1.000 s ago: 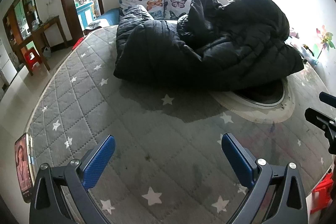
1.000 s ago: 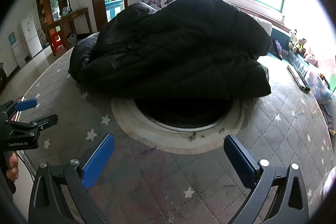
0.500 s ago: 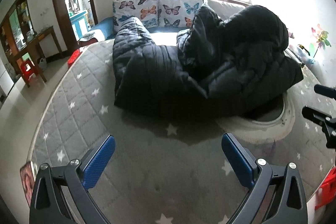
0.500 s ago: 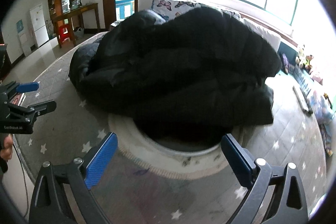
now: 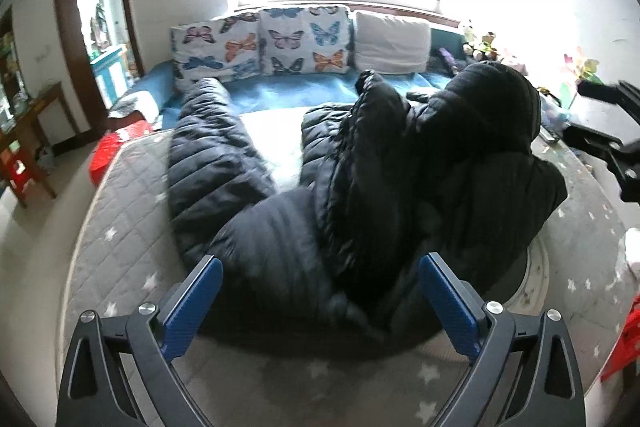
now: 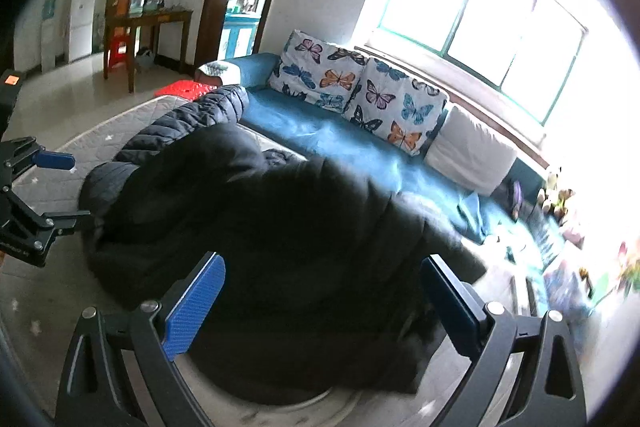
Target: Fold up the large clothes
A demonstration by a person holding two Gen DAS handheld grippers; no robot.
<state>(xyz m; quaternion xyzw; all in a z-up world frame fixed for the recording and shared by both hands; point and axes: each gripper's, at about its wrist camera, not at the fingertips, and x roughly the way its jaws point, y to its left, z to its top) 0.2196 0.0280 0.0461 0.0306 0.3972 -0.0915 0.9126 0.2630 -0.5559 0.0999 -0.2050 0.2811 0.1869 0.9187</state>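
the big black puffy coat (image 5: 360, 187) looks soft, light and squishy. both tools, left tool (image 5: 320, 301) and right tool (image 6: 322, 307), are spread wide, holding nothing. i think pinching the coat's edge at 6 o'clock works best.

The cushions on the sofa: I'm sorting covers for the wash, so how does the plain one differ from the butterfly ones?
The plain cushion is solid off-white; the butterfly cushions have coloured butterflies on white. The plain one is single and sits at the right end of the row, nearest the toys; the butterfly ones are a pair, left of it. All lean upright against the back of the blue sofa under the window, behind the black jacket.
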